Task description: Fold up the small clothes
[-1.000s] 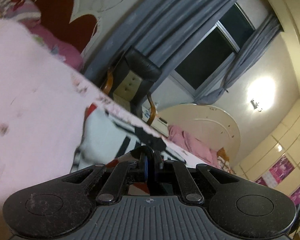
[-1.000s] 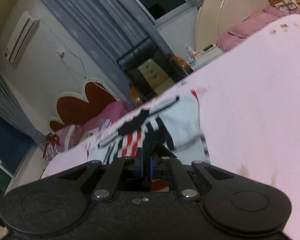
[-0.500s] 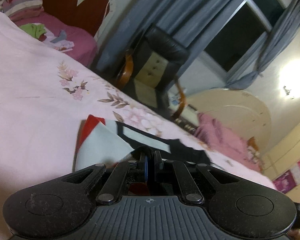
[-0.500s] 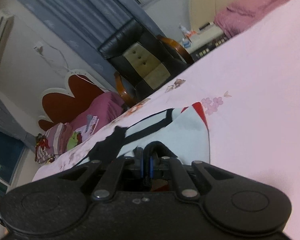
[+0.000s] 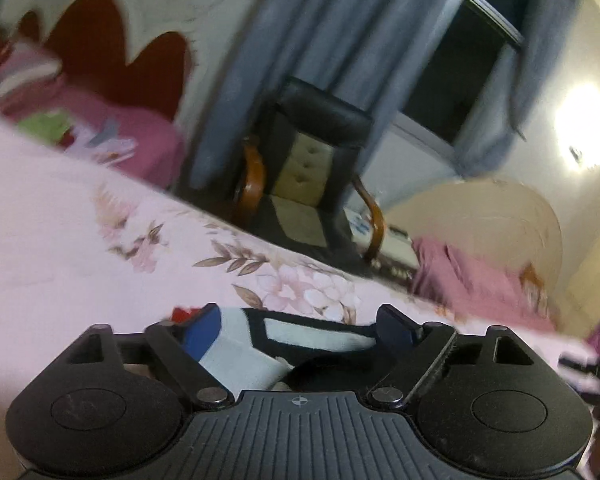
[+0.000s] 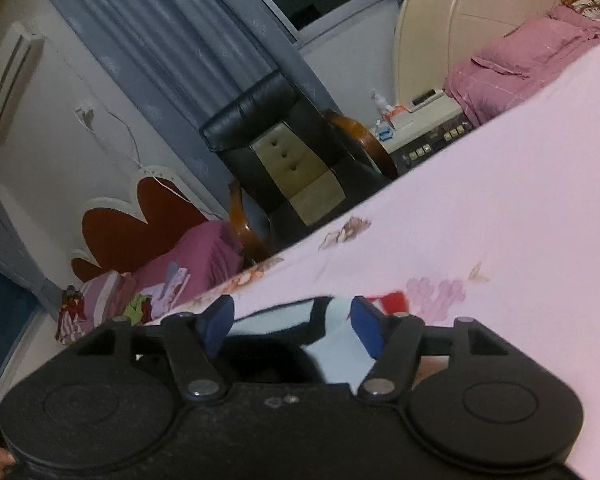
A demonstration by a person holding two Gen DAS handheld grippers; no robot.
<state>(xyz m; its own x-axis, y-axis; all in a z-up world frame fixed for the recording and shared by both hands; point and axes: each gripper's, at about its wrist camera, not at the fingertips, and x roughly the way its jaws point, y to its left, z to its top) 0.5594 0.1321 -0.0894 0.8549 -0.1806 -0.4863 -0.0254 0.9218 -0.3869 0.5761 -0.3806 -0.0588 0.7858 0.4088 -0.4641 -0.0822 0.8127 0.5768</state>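
Both grippers, left [image 5: 300, 330] and right [image 6: 292, 320], have fingers spread over the garment [image 5: 240, 356] on the bed [image 5: 60, 260]: a fold looks laid. Next, regrip the 12 o'clock edge.

Beyond my pink floral bedsheet [image 5: 60, 240] stood a black leather armchair [image 6: 284, 152] with wooden arms, before grey curtains [image 6: 172, 40] and a dark window [image 5: 460, 64]. I saw a red scalloped headboard [image 6: 132, 224] (pillows heaped below), a wall lamp [image 5: 584, 128] glowing, and an air conditioner [image 6: 8, 80].

Both grippers [image 5: 300, 326] [image 6: 292, 320] now off garment [image 5: 240, 354]
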